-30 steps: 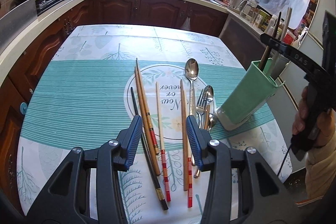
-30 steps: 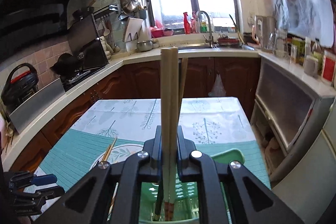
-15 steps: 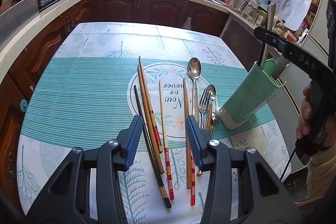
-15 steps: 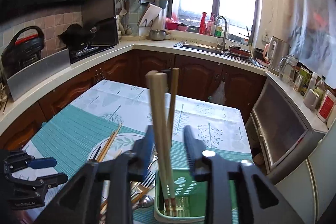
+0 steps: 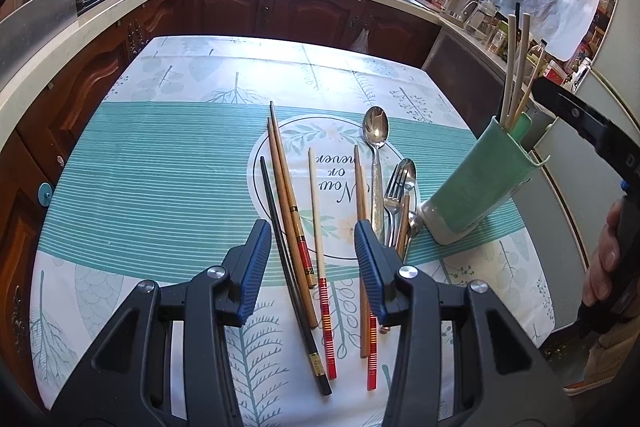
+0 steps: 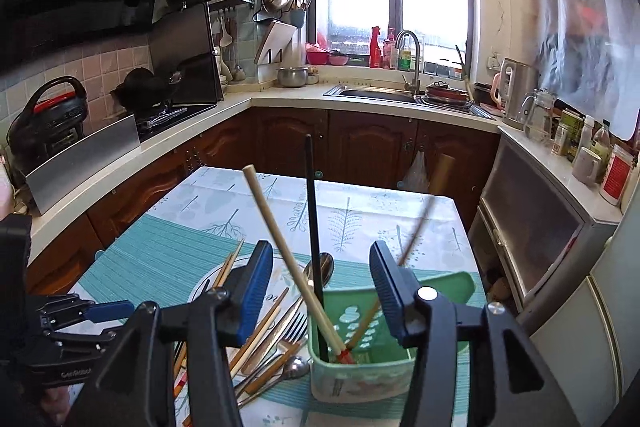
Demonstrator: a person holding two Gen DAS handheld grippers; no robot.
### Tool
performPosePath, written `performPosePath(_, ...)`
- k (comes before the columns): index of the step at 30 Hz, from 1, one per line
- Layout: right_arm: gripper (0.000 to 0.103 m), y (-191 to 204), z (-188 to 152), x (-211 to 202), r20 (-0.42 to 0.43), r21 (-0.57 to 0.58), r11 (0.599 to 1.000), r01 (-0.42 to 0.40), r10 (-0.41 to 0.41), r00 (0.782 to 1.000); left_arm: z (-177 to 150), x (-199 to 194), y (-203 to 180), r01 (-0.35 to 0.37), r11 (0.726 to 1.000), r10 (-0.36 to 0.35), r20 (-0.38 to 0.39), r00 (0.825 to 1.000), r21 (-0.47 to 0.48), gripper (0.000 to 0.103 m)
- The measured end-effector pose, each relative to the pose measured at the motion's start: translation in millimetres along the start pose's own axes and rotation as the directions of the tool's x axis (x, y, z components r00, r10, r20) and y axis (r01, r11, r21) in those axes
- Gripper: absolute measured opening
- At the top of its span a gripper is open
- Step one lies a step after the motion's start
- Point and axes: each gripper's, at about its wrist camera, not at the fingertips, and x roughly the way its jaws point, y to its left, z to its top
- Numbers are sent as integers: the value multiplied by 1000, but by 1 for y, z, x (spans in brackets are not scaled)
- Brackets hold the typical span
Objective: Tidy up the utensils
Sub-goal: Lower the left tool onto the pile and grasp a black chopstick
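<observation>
Chopsticks (image 6: 288,247) stand loose in the green holder (image 6: 360,371), leaning apart between the right tool (image 6: 320,291)'s jaws, which are opening and touch none of them. More chopsticks (image 5: 316,235), spoons (image 5: 376,143) and a fork (image 5: 394,195) lie on the bench (image 5: 160,187). The left tool (image 5: 310,259) hovers half open over these, gripping nothing.
</observation>
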Motion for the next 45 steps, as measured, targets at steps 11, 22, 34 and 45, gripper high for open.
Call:
performPosePath(11, 51, 15, -20, -19, -24, 26, 996, -81, 81, 996, -4, 5, 8, -17, 1000, 16, -28, 999, -21, 40)
performPosePath(22, 51, 32, -35, 6, -136, 40, 988, -149, 153, 979, 7, 28, 26, -3, 999, -3, -141, 990, -44, 40)
performPosePath(34, 50, 44, -61, 39, -274, 102, 974, -201, 222, 936, 31, 102, 55, 42, 987, -104, -420, 901, -156, 13)
performPosePath(45, 50, 38, -78, 41, -303, 130, 971, -200, 231, 925, 37, 127, 37, -31, 998, -2, -508, 861, -58, 13)
